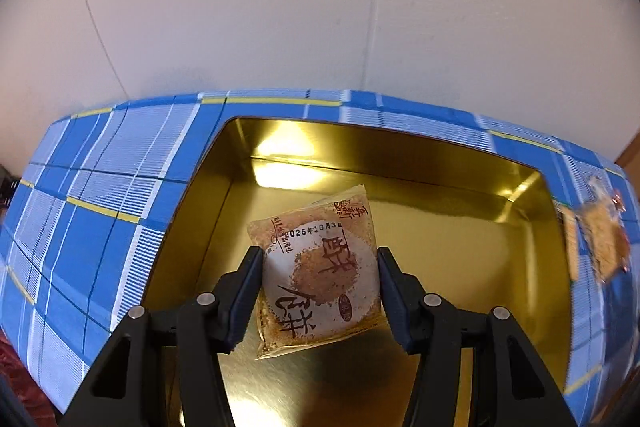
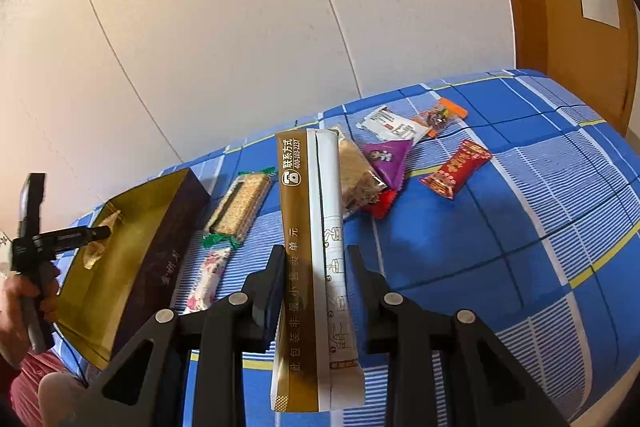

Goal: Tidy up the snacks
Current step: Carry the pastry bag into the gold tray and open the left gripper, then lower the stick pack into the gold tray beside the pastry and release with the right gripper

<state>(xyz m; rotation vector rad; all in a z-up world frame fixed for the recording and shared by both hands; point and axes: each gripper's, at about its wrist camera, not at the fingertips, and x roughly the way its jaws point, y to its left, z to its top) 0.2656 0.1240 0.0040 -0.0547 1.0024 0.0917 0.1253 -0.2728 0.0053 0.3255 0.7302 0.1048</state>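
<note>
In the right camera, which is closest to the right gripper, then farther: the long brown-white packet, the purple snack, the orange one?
1. Long brown-white packet, between the right gripper fingers.
2. Purple snack, ahead, slightly right.
3. Orange snack, farthest, near the cloth's back edge.

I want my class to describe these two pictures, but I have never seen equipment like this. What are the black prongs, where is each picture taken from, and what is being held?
No robot here: a person holds a black two-finger gripper in each hand, each carrying a camera that looks along its fingers.

The left camera shows the left gripper over a gold-lined open box. A clear square pastry packet sits between its fingers; whether it is gripped or released is unclear.

The right camera shows the right gripper with a long gold-and-white sachet between its fingers. Beyond, on the blue checked cloth, lie loose snacks, among them a red wrapped sweet and a purple triangular packet.
</note>
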